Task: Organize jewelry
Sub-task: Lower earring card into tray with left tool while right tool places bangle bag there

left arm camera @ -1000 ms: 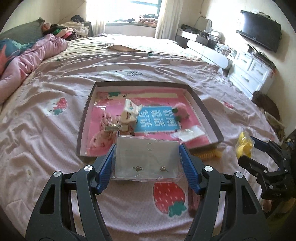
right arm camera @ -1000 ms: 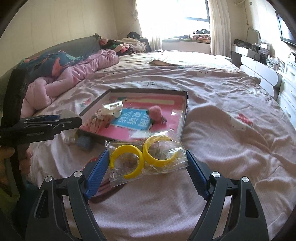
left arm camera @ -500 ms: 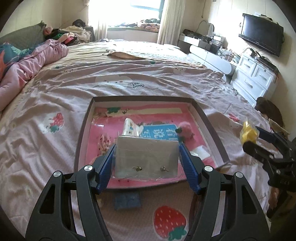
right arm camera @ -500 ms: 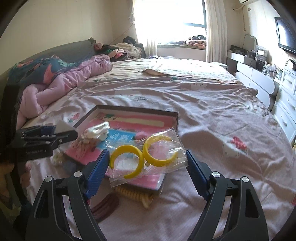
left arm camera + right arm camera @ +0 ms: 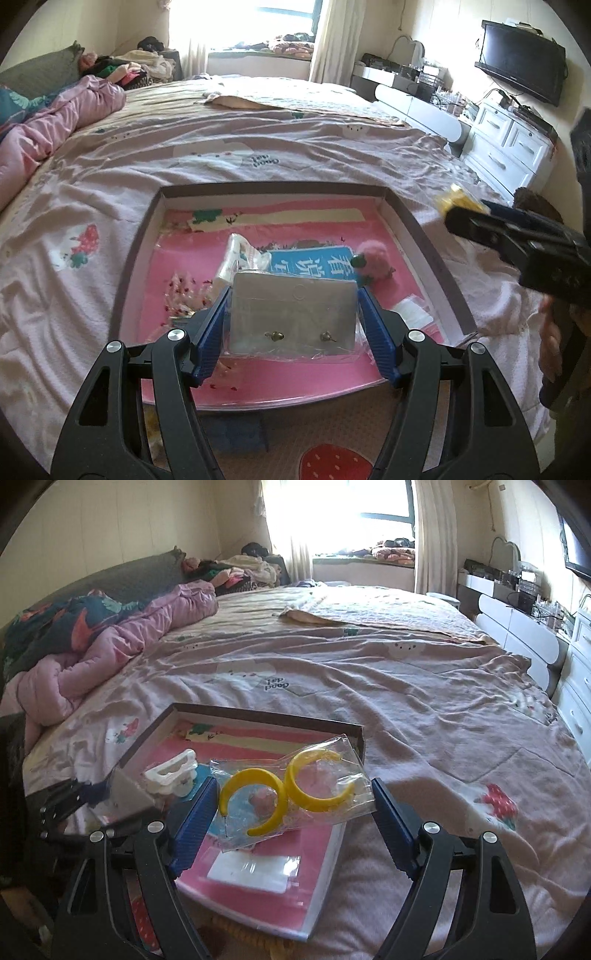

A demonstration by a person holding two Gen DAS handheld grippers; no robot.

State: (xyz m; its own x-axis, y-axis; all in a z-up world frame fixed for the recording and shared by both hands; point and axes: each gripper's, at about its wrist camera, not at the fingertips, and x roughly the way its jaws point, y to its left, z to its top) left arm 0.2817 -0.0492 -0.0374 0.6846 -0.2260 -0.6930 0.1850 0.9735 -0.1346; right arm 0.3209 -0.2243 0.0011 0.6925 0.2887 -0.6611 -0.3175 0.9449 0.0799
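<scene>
Two words, "Good day", upside-down on bedsheet (image 5: 258, 160); blue label (image 5: 314, 263) Chinese.

Home bedroom: large bed (image 5: 258, 140) with pink quilt (image 5: 110, 653), wall TV (image 5: 521, 55), white dresser (image 5: 506, 144).

The near edge of the tray (image 5: 436, 254) is covered by the left gripper (image 5: 293, 325) and its grey card (image 5: 293, 302). Two tiny studs (image 5: 275, 335) on the card are too small to be made out. The right gripper (image 5: 517, 240) is blurred and cut off at the frame edge. In the right view, part of the tray floor is hidden behind a clear bag (image 5: 295, 790).
</scene>
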